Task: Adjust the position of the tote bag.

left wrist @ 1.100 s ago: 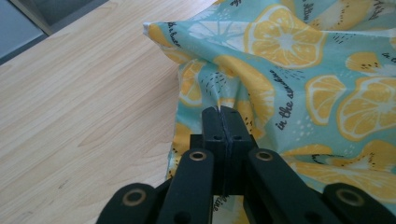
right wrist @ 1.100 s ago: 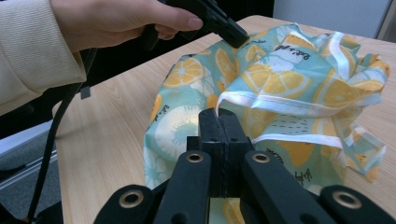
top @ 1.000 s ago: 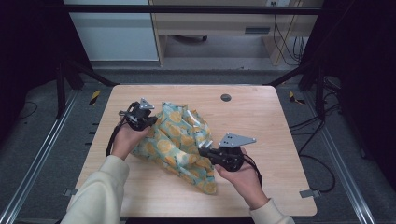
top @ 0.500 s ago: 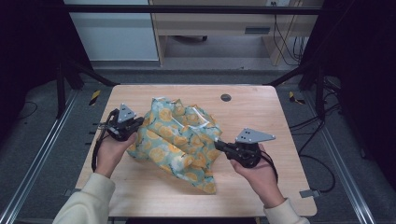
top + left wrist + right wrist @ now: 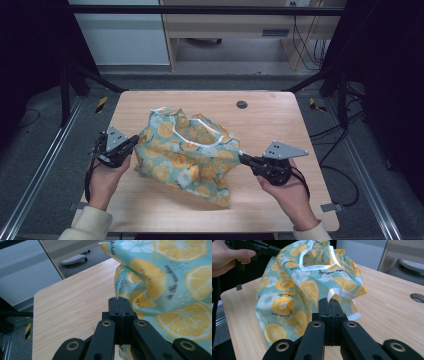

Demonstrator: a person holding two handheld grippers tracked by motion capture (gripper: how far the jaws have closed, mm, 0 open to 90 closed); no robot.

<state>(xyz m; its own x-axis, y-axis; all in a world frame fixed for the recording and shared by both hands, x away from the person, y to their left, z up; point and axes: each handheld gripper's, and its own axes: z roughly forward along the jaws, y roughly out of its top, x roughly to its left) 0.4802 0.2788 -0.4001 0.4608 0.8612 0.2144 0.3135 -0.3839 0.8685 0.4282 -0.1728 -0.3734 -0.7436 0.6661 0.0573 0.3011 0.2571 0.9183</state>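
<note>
A teal cloth bag (image 5: 187, 152) printed with lemon and orange slices, with white handles, hangs stretched above the wooden table (image 5: 280, 120). My left gripper (image 5: 135, 140) is shut on the bag's left edge; in the left gripper view the cloth (image 5: 170, 285) comes out from between the closed jaws (image 5: 119, 300). My right gripper (image 5: 242, 158) is shut on the bag's right edge, near a white handle (image 5: 337, 293); the bag (image 5: 294, 290) spreads away from its tips (image 5: 329, 300). The other hand and its gripper (image 5: 253, 247) show at the top left of the right gripper view.
A round grommet hole (image 5: 242, 104) sits in the table near its far edge. Bare wood lies to the right of the bag and along the far side. Black frame rails (image 5: 45, 165) and cables (image 5: 345, 165) flank the table.
Both grippers have moved apart, left one leftward and right one rightward, pulling the bag from a crumpled heap into a wider, lifted spread.
</note>
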